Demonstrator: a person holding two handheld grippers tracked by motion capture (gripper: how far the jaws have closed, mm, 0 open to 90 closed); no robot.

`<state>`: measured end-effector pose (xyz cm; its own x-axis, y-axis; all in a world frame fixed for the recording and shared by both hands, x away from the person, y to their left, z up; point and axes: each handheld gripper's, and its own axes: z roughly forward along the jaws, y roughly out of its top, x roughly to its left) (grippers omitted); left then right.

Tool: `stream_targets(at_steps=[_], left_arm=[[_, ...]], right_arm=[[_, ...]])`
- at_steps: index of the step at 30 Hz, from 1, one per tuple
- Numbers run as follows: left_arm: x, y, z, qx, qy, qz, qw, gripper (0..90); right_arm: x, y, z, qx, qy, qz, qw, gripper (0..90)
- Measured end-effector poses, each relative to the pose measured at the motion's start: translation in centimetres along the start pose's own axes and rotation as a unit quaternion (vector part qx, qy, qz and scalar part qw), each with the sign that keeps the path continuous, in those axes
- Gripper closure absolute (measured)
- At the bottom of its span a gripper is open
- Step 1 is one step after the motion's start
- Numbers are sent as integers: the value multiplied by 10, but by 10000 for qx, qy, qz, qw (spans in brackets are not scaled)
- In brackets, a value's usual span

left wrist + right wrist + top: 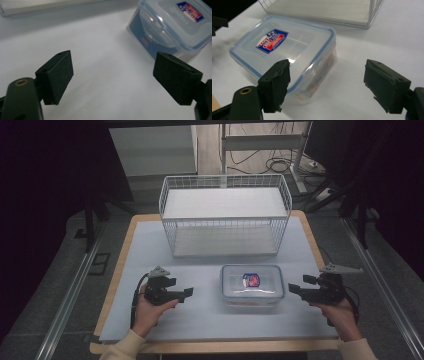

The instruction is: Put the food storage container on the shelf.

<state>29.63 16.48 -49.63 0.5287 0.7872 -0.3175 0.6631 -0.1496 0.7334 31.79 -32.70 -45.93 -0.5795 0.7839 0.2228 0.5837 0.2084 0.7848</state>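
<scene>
A clear plastic food box (252, 284) with a blue-rimmed lid and a red and blue label stands on the white table mat, near the front middle. The same food box (170, 25) lies ahead and to the right in the left gripper view, and the food box (287, 50) fills the left of the right gripper view. My left gripper (188, 293) stands open a hand's width left of the box, nothing between its pads. My right gripper (291, 288) is open just right of the box, jaws wide and apart from it.
A white wire basket (225, 215) with a pale floor stands at the back of the mat (200, 320). The table's wooden edge (117, 270) borders the mat. Metal rails and dark floor lie to both sides.
</scene>
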Motion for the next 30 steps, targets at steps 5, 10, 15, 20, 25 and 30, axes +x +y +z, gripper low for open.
stream_targets(at_steps=[5,10,15,20,25,30], left_arm=[[-10,11,5,7,-159,-18,9999,160],[-22,25,17,27,-345,-15,9994,160],[-31,40,36,78,-475,-49,9988,161],[-37,48,54,224,-662,-230,9973,161],[-40,53,69,344,-828,-387,9952,158],[-41,54,81,496,-979,-581,9923,154]], right_arm=[[1,1,0,40,64,35,10000,205],[4,2,2,82,85,-36,9999,207],[6,1,6,154,34,-170,9997,211],[5,0,6,160,26,-153,9998,212],[6,-1,7,161,22,-187,9997,212],[6,-1,8,200,23,-204,9996,212]])
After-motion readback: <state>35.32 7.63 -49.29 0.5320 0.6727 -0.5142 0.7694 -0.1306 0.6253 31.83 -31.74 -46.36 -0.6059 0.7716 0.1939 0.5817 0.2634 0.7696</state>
